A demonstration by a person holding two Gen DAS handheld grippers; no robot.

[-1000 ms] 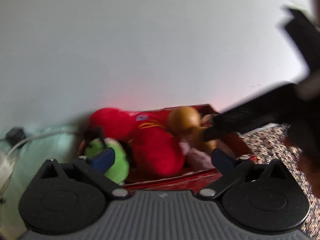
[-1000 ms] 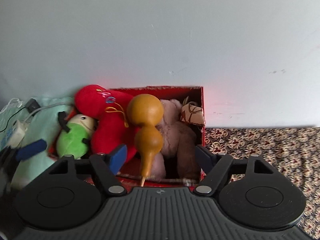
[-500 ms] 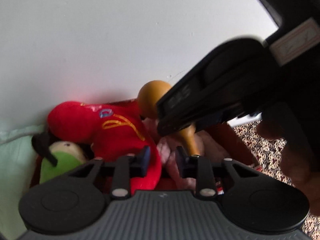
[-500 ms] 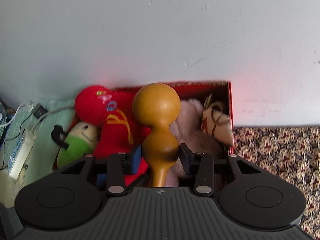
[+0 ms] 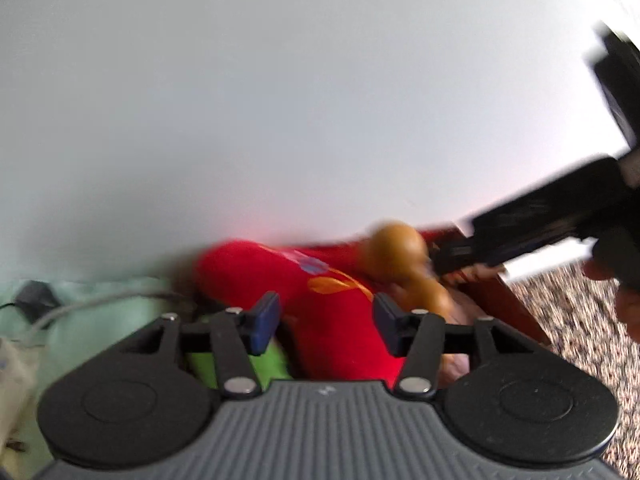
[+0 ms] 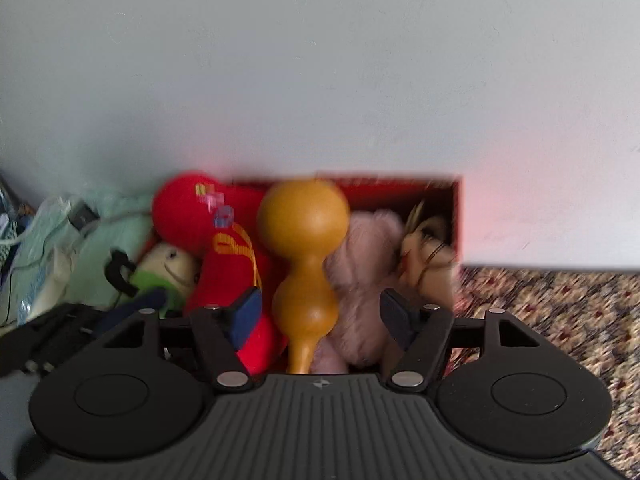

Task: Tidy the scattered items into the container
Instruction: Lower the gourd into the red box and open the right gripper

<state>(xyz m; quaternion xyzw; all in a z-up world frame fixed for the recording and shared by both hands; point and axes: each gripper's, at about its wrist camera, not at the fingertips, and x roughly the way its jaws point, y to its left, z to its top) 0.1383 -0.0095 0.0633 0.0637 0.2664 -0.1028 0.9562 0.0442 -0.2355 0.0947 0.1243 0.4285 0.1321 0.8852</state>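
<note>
A red box [image 6: 456, 216] against the wall holds a red plush [image 6: 224, 240], a green plush [image 6: 160, 276], a pink plush [image 6: 364, 264], a cream toy [image 6: 428, 256] and a brown wooden gourd [image 6: 304, 248]. My right gripper [image 6: 318, 316] is open, its pads on either side of the gourd's lower bulb without touching it. My left gripper [image 5: 324, 322] is open over the red plush [image 5: 320, 308]. The gourd [image 5: 400, 256] and the box edge [image 5: 512, 308] show blurred in the left wrist view, with the right gripper's body [image 5: 560, 216] at the right.
A pale green cloth [image 6: 108, 240] with a cable and charger [image 6: 82, 216] lies left of the box. A patterned carpet [image 6: 552, 312] lies to the right. A white wall [image 6: 320, 80] stands right behind the box.
My right gripper was shut on the gourd half a second ago and has opened; the gourd now rests in the box. My left gripper has opened too and pulled back.
</note>
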